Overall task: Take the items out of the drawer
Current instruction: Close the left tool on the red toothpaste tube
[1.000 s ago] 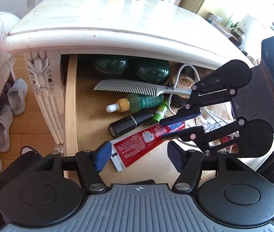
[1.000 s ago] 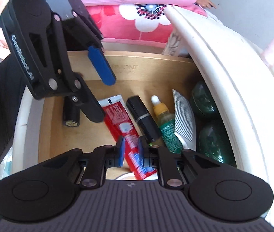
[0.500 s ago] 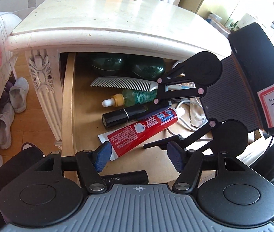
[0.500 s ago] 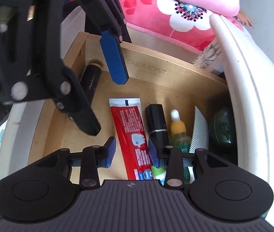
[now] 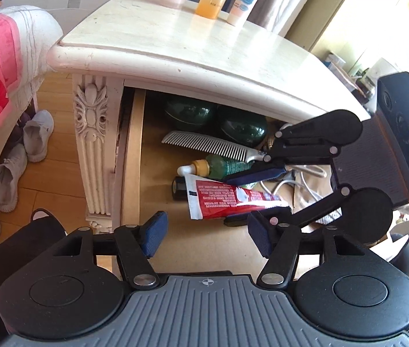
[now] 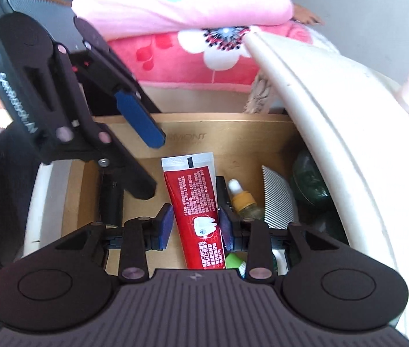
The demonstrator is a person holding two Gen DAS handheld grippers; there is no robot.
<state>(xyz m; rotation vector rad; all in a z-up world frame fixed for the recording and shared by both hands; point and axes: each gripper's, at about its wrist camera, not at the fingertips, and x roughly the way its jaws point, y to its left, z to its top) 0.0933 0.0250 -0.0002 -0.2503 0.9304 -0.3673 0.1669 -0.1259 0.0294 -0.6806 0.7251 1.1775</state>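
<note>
Red toothpaste tube [image 6: 197, 214] now between the pads of the right hand-held gripper [image 6: 195, 225] and off the drawer floor: a second ago it lay flat among the other items, now its crimped end hangs in the air above the black tube. In the left wrist view the tube [image 5: 227, 199] sits clamped between the right pads, over the open drawer [image 5: 135, 156]. Right jaws went from fully shut to part open and have just been closing a little, with the tube between them; narrow, holding the tube. Judgement: pick made, lift only started; tube still over the drawer, not yet carried out.

Left hand-held gripper [image 5: 204, 238]: jaws have just been closing, nothing between them, about half wide, hovering above the drawer's front.

Still in the drawer: white comb [image 5: 210, 144], dropper bottle [image 5: 219, 167], black tube [image 5: 179, 186], two dark green jars [image 5: 216, 118], white cable [image 5: 297, 177]. Three bottles stand on the desk [image 5: 175, 37].
</note>
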